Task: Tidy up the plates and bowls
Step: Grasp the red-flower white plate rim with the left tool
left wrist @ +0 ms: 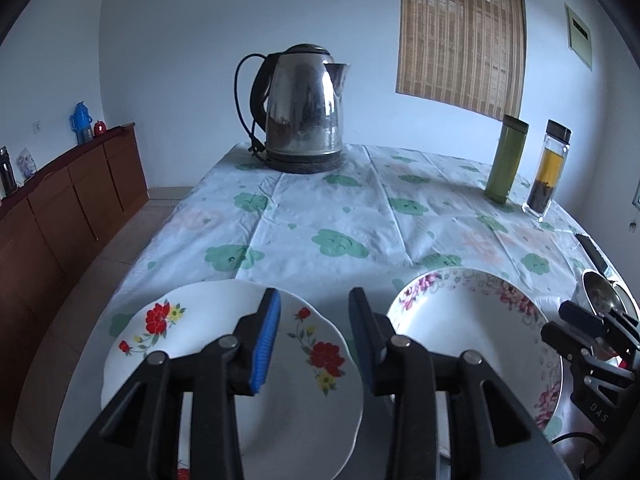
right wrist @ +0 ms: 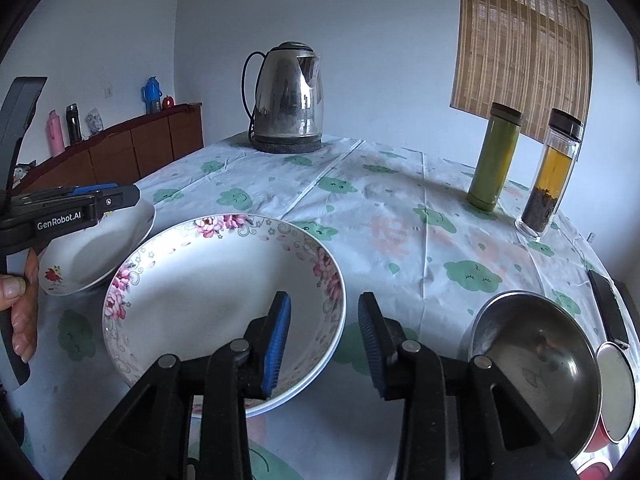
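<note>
Your left hand-held gripper (left wrist: 314, 336) is open over the red-flower plate (left wrist: 192, 320). Your right hand-held gripper (right wrist: 324, 340) is open over the pink-flower plate (right wrist: 192, 300)'s rim.

Pale blue-white walls (left wrist: 192, 40). Bamboo blind (left wrist: 460, 36) over window, daylight filtering through. Brown wooden sideboard (left wrist: 72, 192) along left wall. Light tiled floor (left wrist: 132, 232). Wall socket (left wrist: 37, 126) above sideboard.

The table (right wrist: 400, 216) carries a flowered cloth. Ahead of the right jaws stands a kettle (right wrist: 288, 96); below them lies a pink-rimmed plate (right wrist: 200, 280), with a steel bowl (right wrist: 536, 356) to their right.
</note>
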### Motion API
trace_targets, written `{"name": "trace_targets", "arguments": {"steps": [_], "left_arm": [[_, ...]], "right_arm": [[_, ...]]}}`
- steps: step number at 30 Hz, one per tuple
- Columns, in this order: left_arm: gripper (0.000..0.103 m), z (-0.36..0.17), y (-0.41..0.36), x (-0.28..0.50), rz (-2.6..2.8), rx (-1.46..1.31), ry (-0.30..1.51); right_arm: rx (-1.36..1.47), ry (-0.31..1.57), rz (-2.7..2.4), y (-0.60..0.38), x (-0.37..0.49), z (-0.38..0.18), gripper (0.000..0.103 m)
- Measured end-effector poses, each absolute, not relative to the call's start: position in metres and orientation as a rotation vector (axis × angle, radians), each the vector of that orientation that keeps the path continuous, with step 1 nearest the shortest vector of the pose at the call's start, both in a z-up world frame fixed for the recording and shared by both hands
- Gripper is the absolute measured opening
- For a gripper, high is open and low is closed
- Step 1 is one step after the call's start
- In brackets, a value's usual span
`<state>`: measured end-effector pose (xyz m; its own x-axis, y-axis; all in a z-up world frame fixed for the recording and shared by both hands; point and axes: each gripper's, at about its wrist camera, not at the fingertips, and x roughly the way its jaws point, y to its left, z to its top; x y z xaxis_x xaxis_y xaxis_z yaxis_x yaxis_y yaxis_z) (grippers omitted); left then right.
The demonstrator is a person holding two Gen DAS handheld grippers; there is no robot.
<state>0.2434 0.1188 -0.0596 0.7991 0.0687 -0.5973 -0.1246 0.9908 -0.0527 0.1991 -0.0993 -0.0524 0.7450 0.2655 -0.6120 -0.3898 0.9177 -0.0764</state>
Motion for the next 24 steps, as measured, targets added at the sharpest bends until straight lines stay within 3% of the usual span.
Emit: {"name": "trace_targets", "arguments": {"steps": [4, 7, 9, 11, 24], "left_arm": [[0.052, -0.055, 0.133, 0.241, 0.133, -0.124, 0.624], [0.061, -0.053, 0.146, 0.239, 0.16, -0.154, 0.616], [0.073, -0.053, 0.154, 0.237, 0.178, -0.172, 0.62], [0.073, -0.054, 0.163, 0.234, 0.186, -0.196, 0.62], [0.074, -0.064, 0.186, 0.22, 0.246, -0.23, 0.673]], "right_arm": [[-0.197, 0.62, 0.372, -0.1, 0.197, -0.05, 0.049], [-0.178, 0.601, 0.393, -0.099, 0.194, -0.048, 0.05], [-0.173, 0.603, 0.413, -0.097, 0.193, -0.048, 0.054], [-0.168, 0.614, 0.434, -0.094, 0.192, -0.049, 0.059], [-0.131, 0.642, 0.574, -0.061, 0.177, -0.028, 0.06]]}}
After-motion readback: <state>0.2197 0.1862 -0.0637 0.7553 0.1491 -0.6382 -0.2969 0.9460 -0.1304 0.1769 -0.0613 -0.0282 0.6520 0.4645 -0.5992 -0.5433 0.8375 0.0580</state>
